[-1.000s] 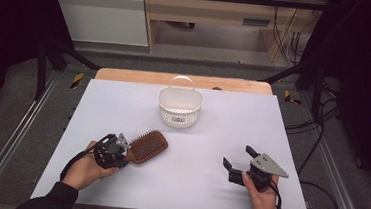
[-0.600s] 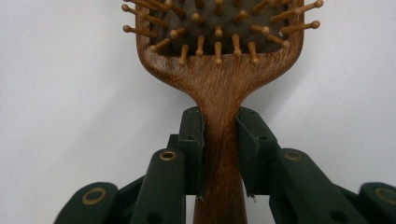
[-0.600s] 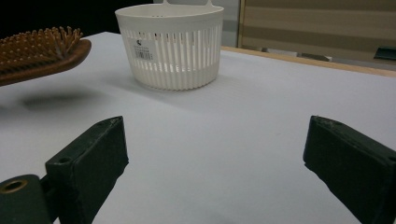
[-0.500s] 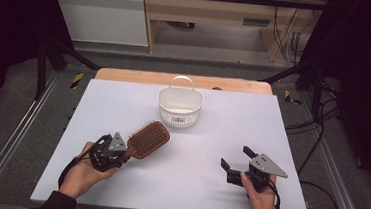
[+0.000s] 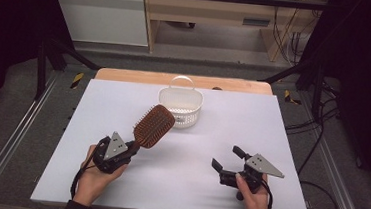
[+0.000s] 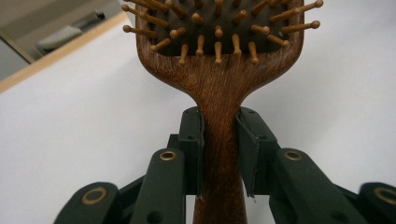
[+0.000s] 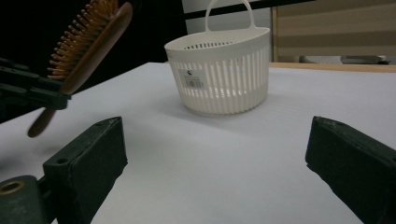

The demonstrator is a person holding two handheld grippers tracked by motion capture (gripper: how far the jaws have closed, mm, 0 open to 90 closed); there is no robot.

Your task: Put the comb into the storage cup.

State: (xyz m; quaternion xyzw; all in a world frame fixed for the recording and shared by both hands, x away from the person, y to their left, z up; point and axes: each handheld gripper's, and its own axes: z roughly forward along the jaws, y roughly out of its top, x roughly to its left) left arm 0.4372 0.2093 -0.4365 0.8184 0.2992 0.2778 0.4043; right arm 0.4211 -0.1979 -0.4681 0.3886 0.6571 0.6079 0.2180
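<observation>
A brown wooden hairbrush [image 5: 152,126] is lifted off the white table, its head tilted up toward the basket. My left gripper [image 5: 132,149] is shut on the brush's handle [image 6: 219,154]; both pads [image 6: 246,154] press its sides. Bristles [image 6: 219,28] face the camera in the left gripper view. The brush [image 7: 88,42] also hangs at the upper left of the right gripper view. My right gripper [image 5: 225,159] rests near the front right of the table, jaws wide open with nothing between them [image 7: 215,154]. A white slatted basket [image 5: 180,104] with a handle stands at the table's middle back.
The white tabletop [image 5: 252,125] has a wooden strip [image 5: 125,75] along its far edge. Metal rails [image 5: 10,141] run down the left side, and cables [image 5: 315,145] lie on the floor at the right. The basket [image 7: 224,74] stands ahead of the right gripper.
The left hand has lifted the brush and swung its head up and toward the basket. The right gripper has stayed in place.
</observation>
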